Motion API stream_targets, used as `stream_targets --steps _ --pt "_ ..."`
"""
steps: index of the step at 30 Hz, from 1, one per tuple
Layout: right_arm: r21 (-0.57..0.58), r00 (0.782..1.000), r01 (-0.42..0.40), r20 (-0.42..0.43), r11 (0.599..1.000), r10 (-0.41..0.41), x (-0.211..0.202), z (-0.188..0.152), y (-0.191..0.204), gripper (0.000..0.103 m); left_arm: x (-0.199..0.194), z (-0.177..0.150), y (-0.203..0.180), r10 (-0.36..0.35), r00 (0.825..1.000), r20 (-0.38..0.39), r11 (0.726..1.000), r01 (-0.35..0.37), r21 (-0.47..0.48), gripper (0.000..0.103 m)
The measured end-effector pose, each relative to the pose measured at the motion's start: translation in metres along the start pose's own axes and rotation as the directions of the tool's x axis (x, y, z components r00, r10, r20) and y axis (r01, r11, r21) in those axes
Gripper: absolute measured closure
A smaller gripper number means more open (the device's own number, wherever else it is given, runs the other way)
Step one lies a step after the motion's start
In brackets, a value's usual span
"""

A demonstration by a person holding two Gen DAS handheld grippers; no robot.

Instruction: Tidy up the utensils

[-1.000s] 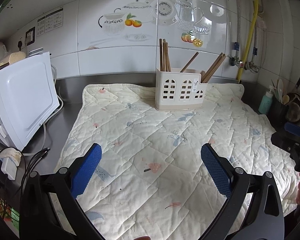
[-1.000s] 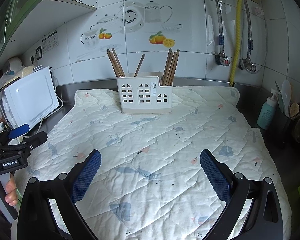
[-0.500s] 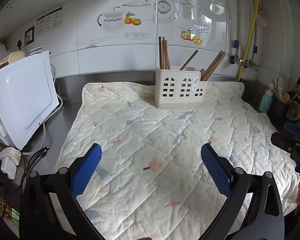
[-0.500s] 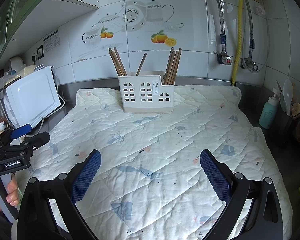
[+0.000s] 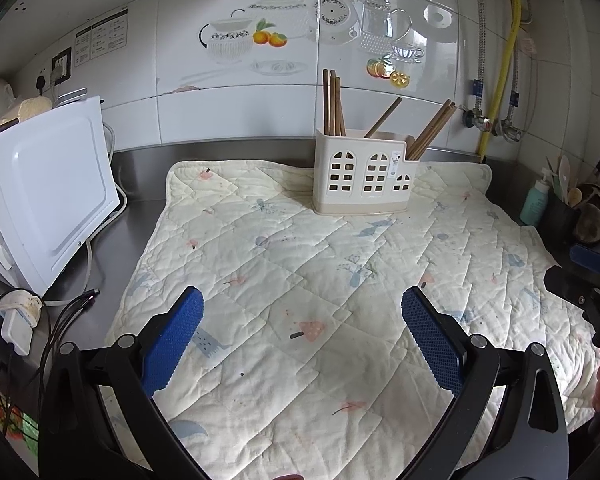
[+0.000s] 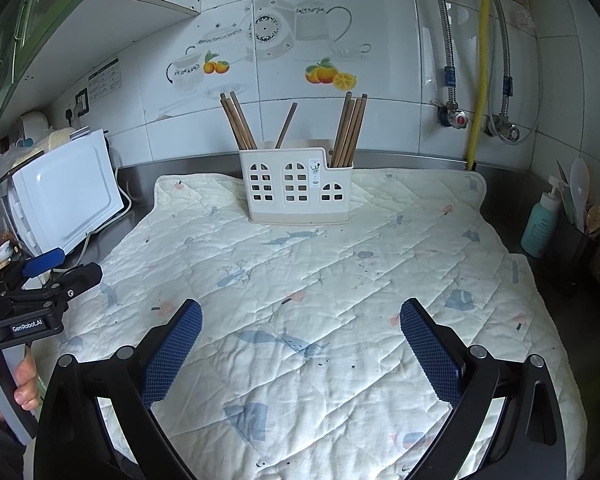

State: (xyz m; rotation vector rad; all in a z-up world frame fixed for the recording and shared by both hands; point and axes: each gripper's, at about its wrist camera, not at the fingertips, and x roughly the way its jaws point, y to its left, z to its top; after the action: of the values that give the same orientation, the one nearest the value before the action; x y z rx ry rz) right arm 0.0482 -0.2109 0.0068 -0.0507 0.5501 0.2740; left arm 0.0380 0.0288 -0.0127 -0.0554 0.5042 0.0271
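Note:
A cream utensil holder with arched window cut-outs stands at the far edge of a quilted mat. Wooden chopsticks stick up from its compartments: a group on the left, a single one in the middle, a group on the right. My left gripper is open over the near part of the mat, nothing between its blue pads. My right gripper is open likewise, also well short of the holder. Each gripper shows at the edge of the other's view.
A white appliance with cables stands left of the mat on the steel counter. At the right are a teal bottle and a dark pot of spoons. A tiled wall with pipes runs behind. A hand holds the left gripper's handle.
Both views have drawn back and risen slightly, so the holder sits a little lower and farther in each. Both grippers stay open and empty.

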Motion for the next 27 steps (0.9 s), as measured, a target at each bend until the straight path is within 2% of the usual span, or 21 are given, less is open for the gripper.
stream_targets --steps 27 --pt "-0.006 1.000 -0.005 -0.003 1.000 0.005 0.0015 0.0007 0.0010 0.007 0.0011 -0.0008 -0.0004 -0.002 1.000 -0.003 1.000 0.002 0.002 0.005"
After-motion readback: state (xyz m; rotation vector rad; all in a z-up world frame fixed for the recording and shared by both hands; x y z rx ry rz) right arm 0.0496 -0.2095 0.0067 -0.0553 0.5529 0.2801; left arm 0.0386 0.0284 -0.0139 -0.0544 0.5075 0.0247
